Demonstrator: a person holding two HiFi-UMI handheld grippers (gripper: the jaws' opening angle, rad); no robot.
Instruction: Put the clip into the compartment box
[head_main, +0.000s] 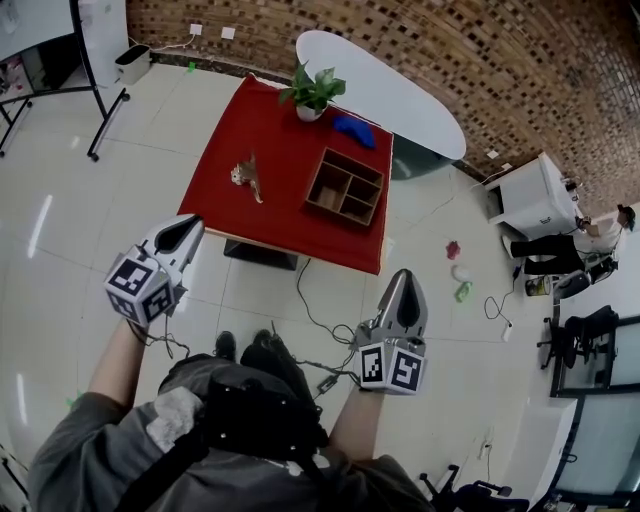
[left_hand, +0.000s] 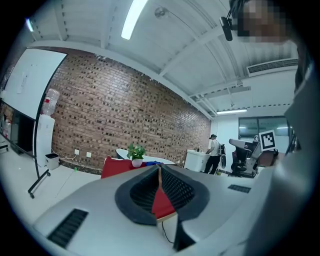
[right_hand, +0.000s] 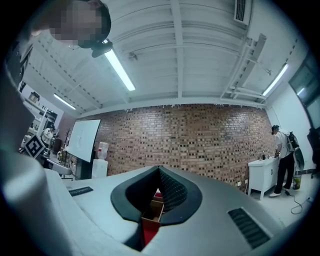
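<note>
The clip (head_main: 247, 176), a small brown thing, lies on the red table (head_main: 280, 130) at its left side. The wooden compartment box (head_main: 354, 161) stands to the clip's right, with nothing in its cells. Both grippers hang over the floor, well short of the table. My left gripper (head_main: 190, 222) (left_hand: 160, 169) shows only a thin slit between its pads, and nothing is in it. My right gripper (head_main: 402, 273) (right_hand: 160, 170) has its tips together and holds nothing. In the right gripper view the box (right_hand: 152, 212) shows below the tips.
A potted plant (head_main: 311, 92) and a blue object (head_main: 354, 130) sit at the table's far edge. Behind it are a white oval table (head_main: 390, 90) and the brick wall. Cables (head_main: 320, 320) trail on the floor. A white cabinet (head_main: 535, 195) and a person (head_main: 560, 245) are at right.
</note>
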